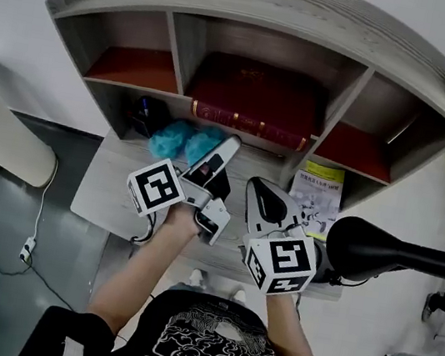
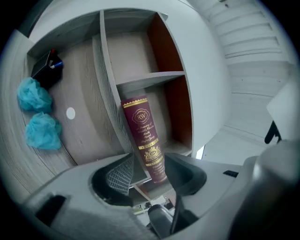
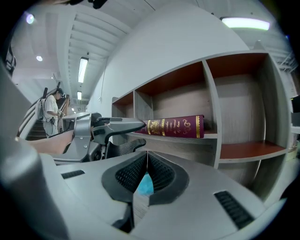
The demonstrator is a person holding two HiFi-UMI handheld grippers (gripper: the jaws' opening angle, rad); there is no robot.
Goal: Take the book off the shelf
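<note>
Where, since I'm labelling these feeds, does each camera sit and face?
Head view: on the head, steeply down at the shelf; forearms, left claw, right claw show.
Left gripper view: on left claw, toward the book, between its open jaws.
Right gripper view: on right claw, toward shelf; shut jaws, left claw show.
All share the book.

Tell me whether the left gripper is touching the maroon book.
Cannot tell. In the left gripper view the maroon book shows between the left gripper's parted jaws; in the right gripper view one finger overlaps its spine end, hiding any gap.
</note>
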